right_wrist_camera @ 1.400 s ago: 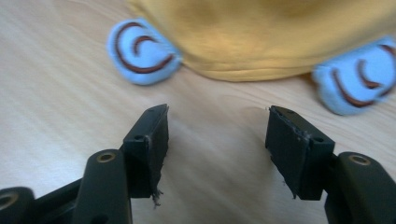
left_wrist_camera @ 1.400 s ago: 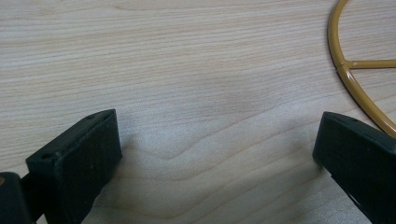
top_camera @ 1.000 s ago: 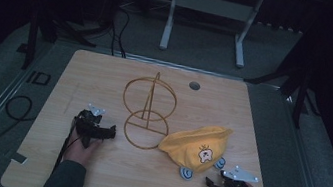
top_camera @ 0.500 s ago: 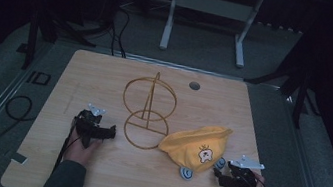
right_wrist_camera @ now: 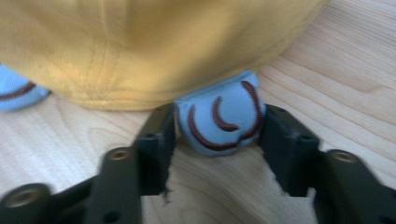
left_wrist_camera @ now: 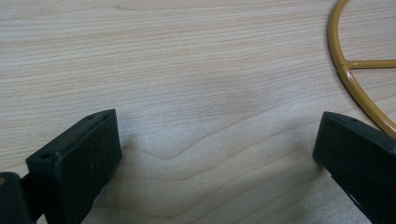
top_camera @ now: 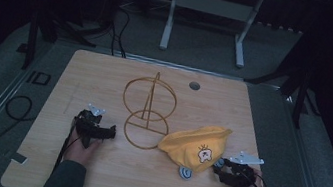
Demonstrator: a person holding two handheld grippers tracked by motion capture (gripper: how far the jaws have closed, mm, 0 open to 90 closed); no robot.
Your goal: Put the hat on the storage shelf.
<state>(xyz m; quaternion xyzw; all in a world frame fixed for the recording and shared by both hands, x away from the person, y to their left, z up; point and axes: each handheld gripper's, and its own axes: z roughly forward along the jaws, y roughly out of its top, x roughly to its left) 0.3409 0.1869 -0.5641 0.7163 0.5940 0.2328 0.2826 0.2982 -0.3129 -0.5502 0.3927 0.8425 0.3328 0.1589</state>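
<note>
Soft yellow cap is seen lying on the worktop beside a wire stand. Its blue ear is bracketed by the right tool, jaws just closing; cloth judged light, floppy. Left tool is held wide open, empty.

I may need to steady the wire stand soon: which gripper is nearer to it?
Left. The left gripper sits just beside the round base of the wire stand, jaws wide open. The right gripper is farther off, its jaws just closing around a blue ear of the yellow hat.
</note>
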